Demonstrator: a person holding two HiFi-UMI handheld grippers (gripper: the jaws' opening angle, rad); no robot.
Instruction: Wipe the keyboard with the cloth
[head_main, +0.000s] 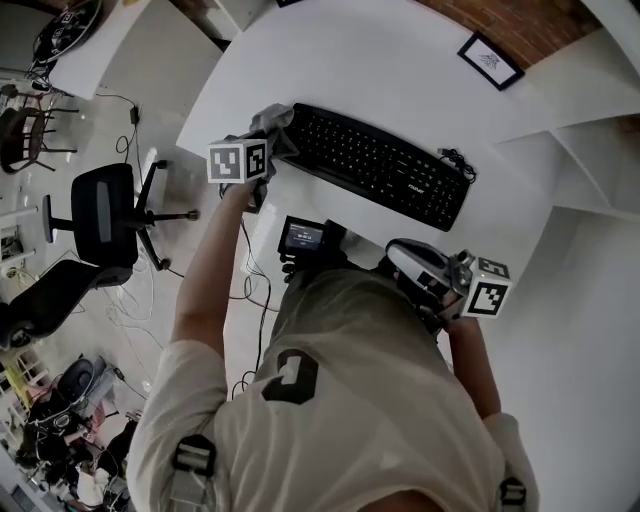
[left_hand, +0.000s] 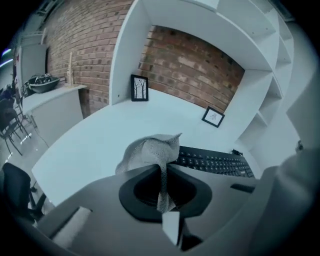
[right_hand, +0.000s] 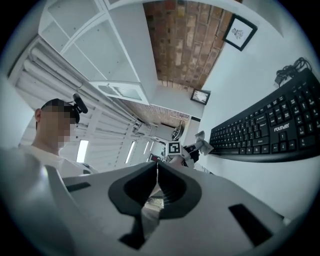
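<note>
A black keyboard (head_main: 385, 165) lies slantwise on the white desk (head_main: 400, 70). My left gripper (head_main: 262, 150) hovers at the keyboard's left end, shut on a grey cloth (head_main: 272, 124) that bunches past the jaw tips. In the left gripper view the cloth (left_hand: 152, 152) hangs pinched between the closed jaws, with the keyboard (left_hand: 215, 162) just to its right. My right gripper (head_main: 440, 285) is held near my body below the keyboard's right end, shut with nothing in it. The right gripper view shows the keyboard (right_hand: 270, 130) at right and the cloth (right_hand: 204, 143) far off.
Two small framed pictures (left_hand: 139, 88) (left_hand: 213, 116) stand at the back of the desk by the brick wall. White shelves (head_main: 590, 160) rise at the right. A black office chair (head_main: 100, 215) and cables on the floor lie left of the desk.
</note>
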